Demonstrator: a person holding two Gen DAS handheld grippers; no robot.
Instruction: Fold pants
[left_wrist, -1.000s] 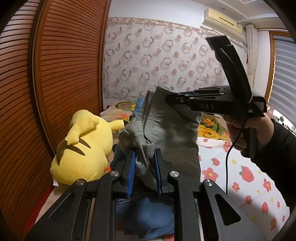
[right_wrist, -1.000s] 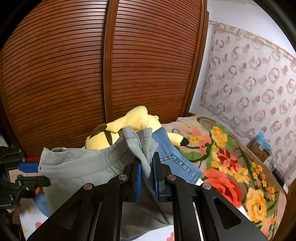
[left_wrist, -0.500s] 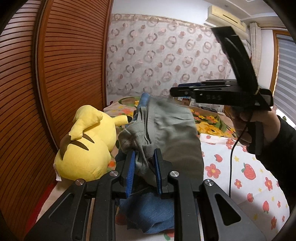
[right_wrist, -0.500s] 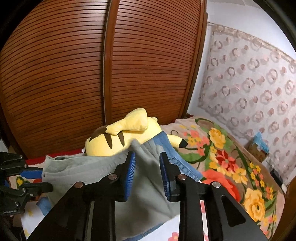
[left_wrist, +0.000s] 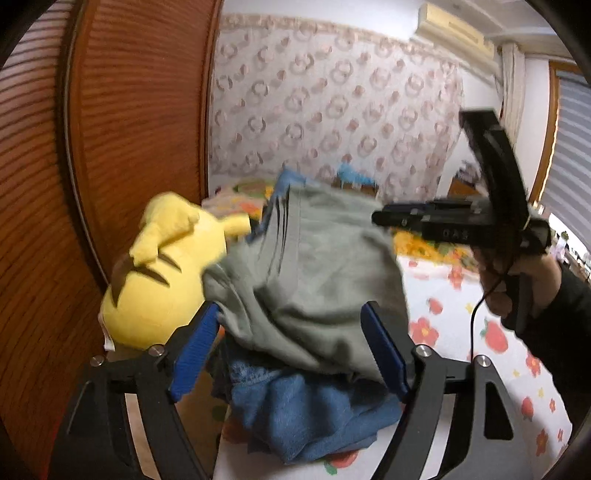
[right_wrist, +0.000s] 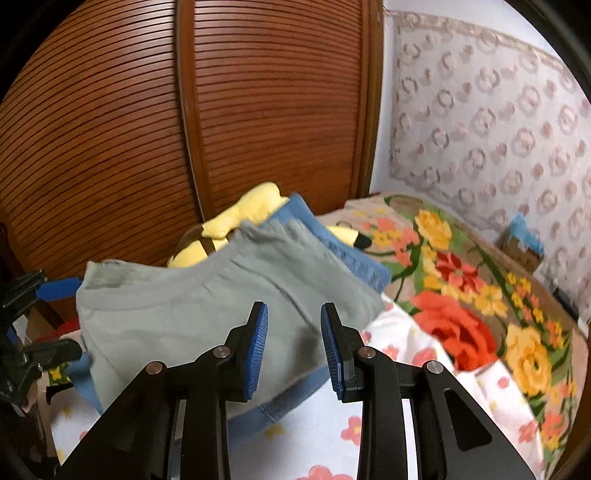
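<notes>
The grey pants (left_wrist: 317, 280) lie folded in a heap on a bed (right_wrist: 321, 439), on top of blue jeans (left_wrist: 310, 413) whose edges stick out below and behind them. In the left wrist view the left tongs (left_wrist: 291, 347) are wide and opening; the near end of the pants bulges between the two blue pads, and neither pad presses on the cloth. This picture is blurred by motion, so the folds and seams are hard to make out.

In the right wrist view the right tongs (right_wrist: 293, 345) stand narrowly apart just above the near right part of the pants, with only cloth seen through the gap and nothing gripped. The jeans show as a blue band along the far and near edges of the pants. The left tongs appear at the far left edge of this view, cut off by the frame.

A yellow plush toy (left_wrist: 162, 273) lies to the left of the pile, against a slatted wooden wardrobe (right_wrist: 184, 122). The pants hide most of it in the right view, leaving an ear and a dark-tipped bit showing.

In the left view the right tongs' black body hangs beyond the pants at right, held by a hand (left_wrist: 517, 284) in a dark sleeve (left_wrist: 565, 332); its tips are too dark to read there. A flowered blanket (right_wrist: 469, 295) covers the far right of the bed.
</notes>
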